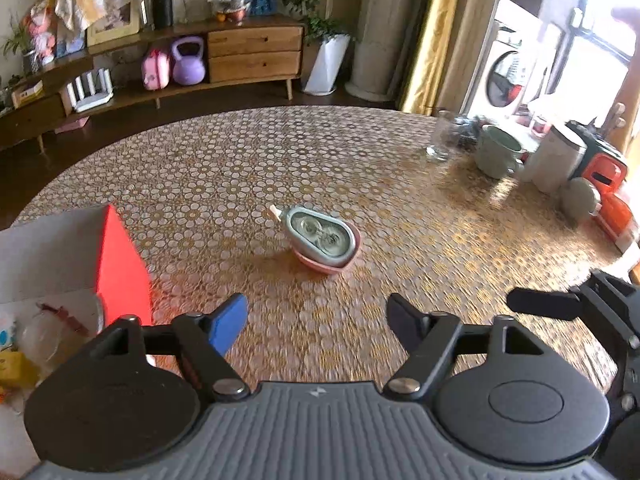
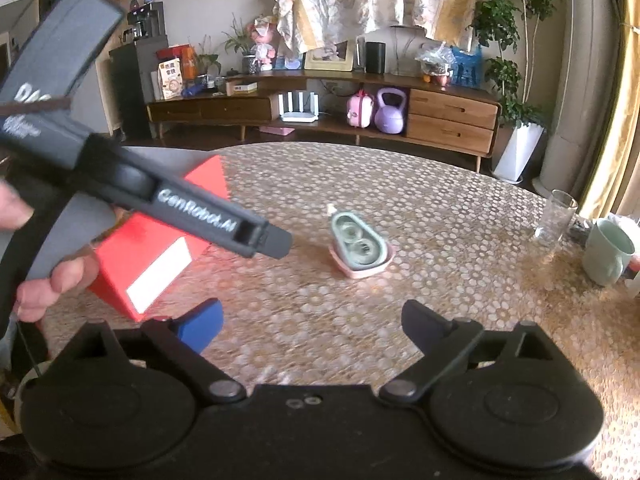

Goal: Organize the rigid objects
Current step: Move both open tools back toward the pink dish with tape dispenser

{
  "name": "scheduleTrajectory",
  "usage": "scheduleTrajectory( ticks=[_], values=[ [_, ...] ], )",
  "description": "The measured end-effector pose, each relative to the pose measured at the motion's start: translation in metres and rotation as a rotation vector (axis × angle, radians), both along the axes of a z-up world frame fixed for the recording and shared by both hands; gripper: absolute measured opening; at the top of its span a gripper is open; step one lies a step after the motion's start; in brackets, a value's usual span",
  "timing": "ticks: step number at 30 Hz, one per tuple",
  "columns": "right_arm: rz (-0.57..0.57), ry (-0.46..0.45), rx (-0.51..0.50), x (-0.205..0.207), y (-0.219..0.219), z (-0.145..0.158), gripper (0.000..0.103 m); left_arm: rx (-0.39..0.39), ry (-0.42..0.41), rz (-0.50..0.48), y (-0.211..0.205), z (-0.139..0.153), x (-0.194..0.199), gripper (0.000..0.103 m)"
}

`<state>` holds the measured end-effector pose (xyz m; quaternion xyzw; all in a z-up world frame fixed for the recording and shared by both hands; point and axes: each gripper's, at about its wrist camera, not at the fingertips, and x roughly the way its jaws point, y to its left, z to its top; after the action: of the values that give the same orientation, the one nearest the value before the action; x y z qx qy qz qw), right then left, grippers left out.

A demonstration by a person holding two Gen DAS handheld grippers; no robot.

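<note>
Both jaws apart, nothing between: left gripper [image 1: 318, 320] and right gripper [image 2: 314, 326] near the correction tape [image 1: 322, 240], red box [image 1: 120, 268] left.

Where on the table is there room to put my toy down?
Bare cloth lies between the correction tape and the red box, and from the tape to the glass. It is crowded by the green mug and white canister.
</note>
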<state>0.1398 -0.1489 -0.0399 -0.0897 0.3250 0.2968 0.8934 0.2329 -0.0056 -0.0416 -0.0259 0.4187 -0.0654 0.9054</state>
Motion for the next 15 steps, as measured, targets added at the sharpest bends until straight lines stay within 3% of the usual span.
scheduleTrajectory(
  ticks=[5, 10, 15],
  values=[
    [0.011, 0.0, -0.004, 0.028, 0.0, -0.016, 0.098, -0.016, 0.016, 0.052, -0.002, -0.013, 0.036, 0.083],
    [0.038, -0.004, -0.03, 0.052, 0.005, -0.034, 0.098, -0.009, 0.034, 0.106, -0.005, -0.027, 0.066, 0.097],
    [0.054, 0.007, -0.044, 0.076, 0.013, -0.051, 0.098, -0.007, 0.066, 0.156, -0.006, -0.038, 0.093, 0.098]
  ],
)
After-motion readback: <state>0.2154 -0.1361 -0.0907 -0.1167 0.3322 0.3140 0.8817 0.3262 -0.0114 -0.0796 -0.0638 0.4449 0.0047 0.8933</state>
